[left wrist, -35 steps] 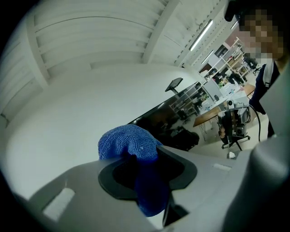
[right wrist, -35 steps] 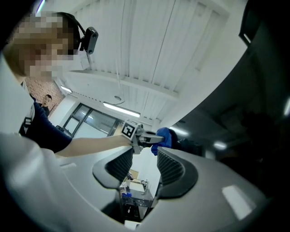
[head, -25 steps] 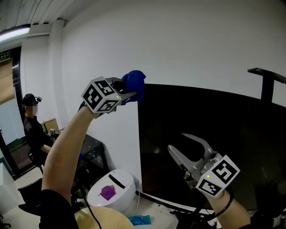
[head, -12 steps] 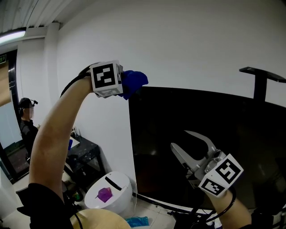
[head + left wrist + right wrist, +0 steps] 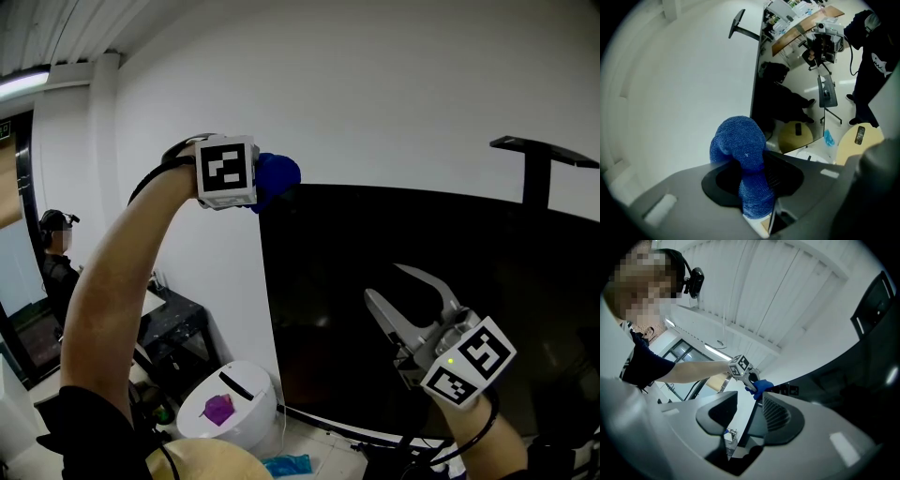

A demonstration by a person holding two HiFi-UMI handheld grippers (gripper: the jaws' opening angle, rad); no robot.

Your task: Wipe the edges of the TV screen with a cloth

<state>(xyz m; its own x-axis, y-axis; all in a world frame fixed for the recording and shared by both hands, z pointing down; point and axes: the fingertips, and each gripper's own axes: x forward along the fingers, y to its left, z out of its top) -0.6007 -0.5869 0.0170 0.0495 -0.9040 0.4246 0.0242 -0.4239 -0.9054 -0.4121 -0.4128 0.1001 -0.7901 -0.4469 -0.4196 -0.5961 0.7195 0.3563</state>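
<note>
Left tool (image 5: pixel 256 185) clenches blue cloth (image 5: pixel 279 175) (seemingly touching TV (image 5: pixel 375 239) corner); right tool (image 5: pixel 382 281) released.

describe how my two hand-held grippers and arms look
The left hand-held gripper and right hand-held gripper each carry a white cube with black square markers. The right one shows curved silver-grey jaws and a small lit dot on its cube. Black cables loop at both wrists; forearms are bare, below a dark short sleeve.
</note>
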